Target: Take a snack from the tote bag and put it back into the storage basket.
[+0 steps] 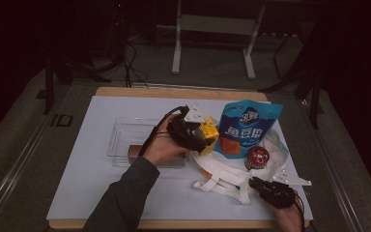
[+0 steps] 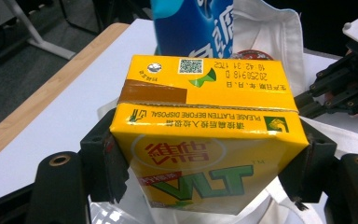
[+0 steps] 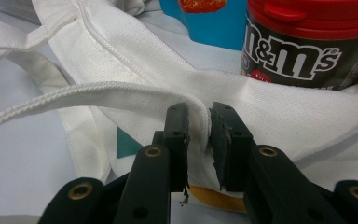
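Loading the yellow drink carton (image 2: 205,154) into the white tote bag (image 3: 279,107)

The carton is clamped between the left gripper (image 2: 205,168) jaws, held just above the bag mouth, with the blue snack pouch (image 2: 193,25) and the M&M's jar (image 3: 307,42) directly beyond it. The right gripper (image 3: 199,126) pinches the bag's hem between closed jaws, nearer the person. Judgement: keep the hem lifted and taut, hold the carton level, lower it beside the jar, and release only once it is seated.
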### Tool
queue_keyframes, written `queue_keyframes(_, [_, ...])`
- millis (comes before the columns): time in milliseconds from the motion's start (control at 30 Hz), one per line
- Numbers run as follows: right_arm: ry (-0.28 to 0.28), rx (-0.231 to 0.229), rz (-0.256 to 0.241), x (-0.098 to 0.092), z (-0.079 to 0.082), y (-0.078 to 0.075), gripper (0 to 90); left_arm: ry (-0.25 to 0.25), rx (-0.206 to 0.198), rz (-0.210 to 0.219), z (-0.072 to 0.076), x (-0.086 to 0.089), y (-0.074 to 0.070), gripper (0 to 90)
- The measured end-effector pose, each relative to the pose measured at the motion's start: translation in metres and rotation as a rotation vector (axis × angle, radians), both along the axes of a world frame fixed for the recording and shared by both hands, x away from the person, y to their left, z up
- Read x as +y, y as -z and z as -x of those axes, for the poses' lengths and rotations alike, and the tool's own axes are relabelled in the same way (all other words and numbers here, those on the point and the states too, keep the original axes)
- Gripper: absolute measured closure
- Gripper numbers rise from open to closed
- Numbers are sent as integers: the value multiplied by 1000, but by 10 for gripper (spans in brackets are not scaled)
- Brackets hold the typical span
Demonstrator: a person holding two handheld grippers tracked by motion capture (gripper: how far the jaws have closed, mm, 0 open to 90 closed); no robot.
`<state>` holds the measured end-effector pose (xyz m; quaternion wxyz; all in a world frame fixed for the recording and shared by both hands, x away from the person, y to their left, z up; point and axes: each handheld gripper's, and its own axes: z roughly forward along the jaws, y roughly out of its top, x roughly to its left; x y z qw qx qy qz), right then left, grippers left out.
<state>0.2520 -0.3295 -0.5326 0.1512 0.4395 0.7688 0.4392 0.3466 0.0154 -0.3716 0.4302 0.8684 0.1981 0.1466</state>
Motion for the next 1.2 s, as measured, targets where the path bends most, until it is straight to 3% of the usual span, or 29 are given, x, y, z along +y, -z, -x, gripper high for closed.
queue_keyframes(733, [-1,2,-2,0,0,0,763,-84,-1,29,-3,36,-2,288])
queue_keyframes(1200, [1,1,-1,0,0,0,763,-131,2,24,-5,52,1,288])
